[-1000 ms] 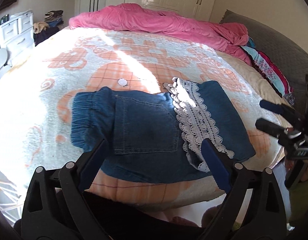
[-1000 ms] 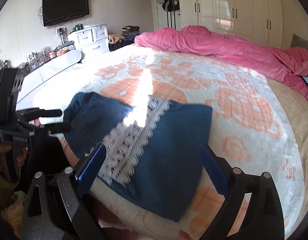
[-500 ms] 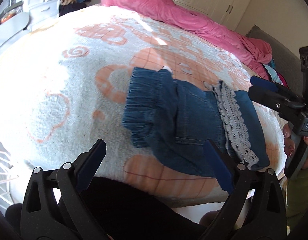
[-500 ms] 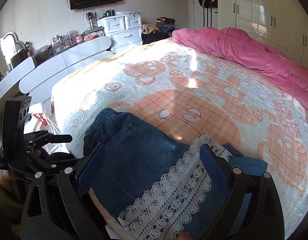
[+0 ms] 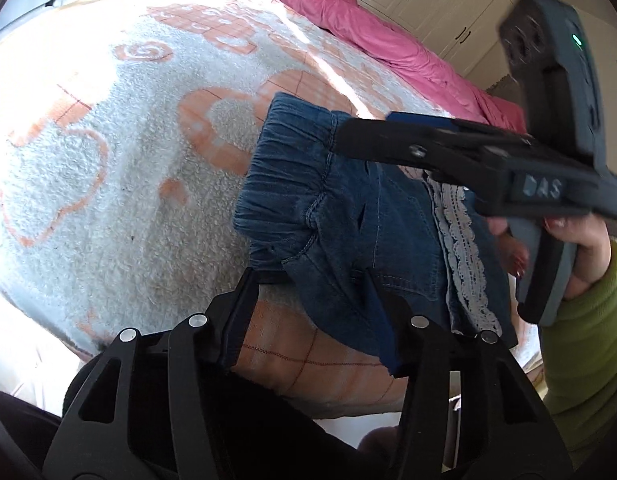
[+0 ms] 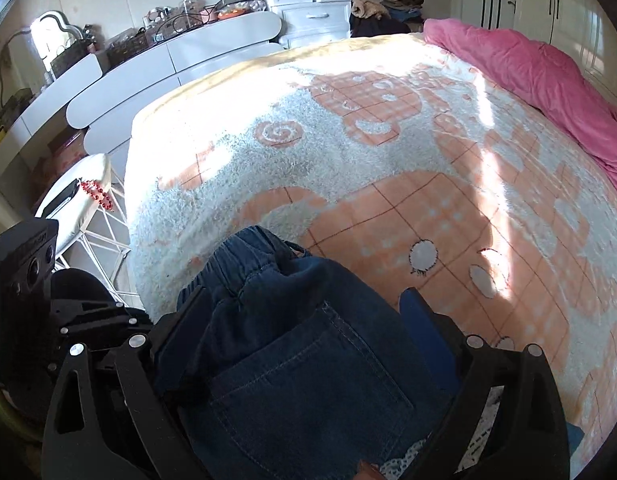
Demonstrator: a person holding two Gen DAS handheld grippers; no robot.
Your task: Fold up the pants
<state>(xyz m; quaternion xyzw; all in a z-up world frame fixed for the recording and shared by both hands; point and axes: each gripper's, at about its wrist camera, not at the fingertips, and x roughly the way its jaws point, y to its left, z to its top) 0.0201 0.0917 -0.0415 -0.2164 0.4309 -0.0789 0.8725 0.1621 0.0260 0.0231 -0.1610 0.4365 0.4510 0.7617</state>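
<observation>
Folded blue denim pants [image 5: 348,216] with a white lace trim [image 5: 464,248] lie near the front edge of the bed; the elastic waistband [image 5: 284,176] points left. My left gripper [image 5: 308,292] is open, its fingers straddling the near corner of the pants. My right gripper [image 6: 304,320] is open, its jaws on either side of the waistband end of the pants [image 6: 308,360], over the back pocket. The right gripper also shows in the left wrist view [image 5: 348,140], reaching over the pants from the right.
The bed has a white and orange fleece blanket [image 5: 128,160]. A pink duvet [image 6: 548,72] is bunched at its far side. White drawers and a dresser [image 6: 188,52] stand to the left. A small white stand [image 6: 80,196] is beside the bed corner.
Both grippers have moved in close to the pants. The right gripper has swung over the waistband end, and the left has narrowed around the near corner.
</observation>
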